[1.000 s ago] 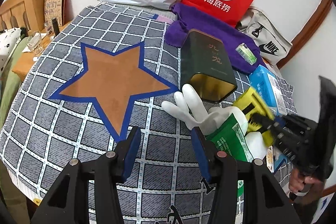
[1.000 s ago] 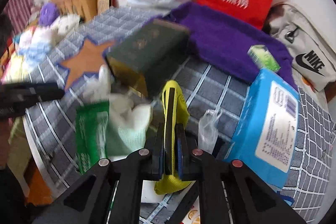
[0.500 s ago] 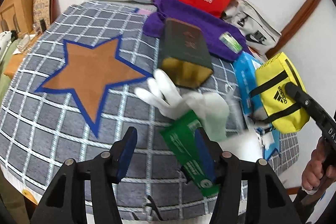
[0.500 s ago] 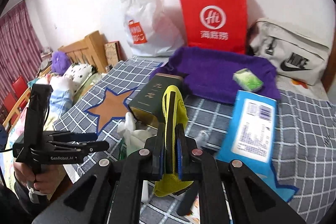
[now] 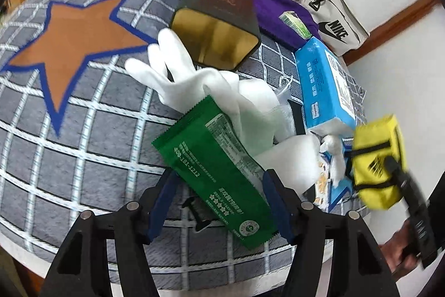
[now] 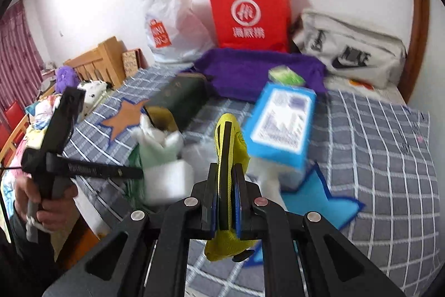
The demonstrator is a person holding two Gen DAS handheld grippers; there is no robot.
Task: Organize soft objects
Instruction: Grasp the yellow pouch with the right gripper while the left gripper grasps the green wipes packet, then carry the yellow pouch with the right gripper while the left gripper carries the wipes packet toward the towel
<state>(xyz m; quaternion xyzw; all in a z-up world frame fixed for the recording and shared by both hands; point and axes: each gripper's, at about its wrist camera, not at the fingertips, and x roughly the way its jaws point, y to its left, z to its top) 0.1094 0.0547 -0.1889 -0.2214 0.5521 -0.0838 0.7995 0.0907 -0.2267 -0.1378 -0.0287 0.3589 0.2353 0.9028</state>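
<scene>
My right gripper is shut on a yellow pouch with black straps and holds it above the checked blanket; the pouch also shows at the right of the left wrist view. My left gripper is open, its jaws on either side of the near end of a green packet; I cannot tell if they touch it. White gloves lie just beyond the packet. A purple towel lies at the back.
A dark green tin lies on its side behind the gloves. A blue tissue pack is to the right. A red paper bag, a white plastic bag and a grey Nike bag stand against the wall.
My left gripper has moved forward and right, so the green packet now sits between its jaws. My right gripper has come lower and closer with the yellow pouch still held.
</scene>
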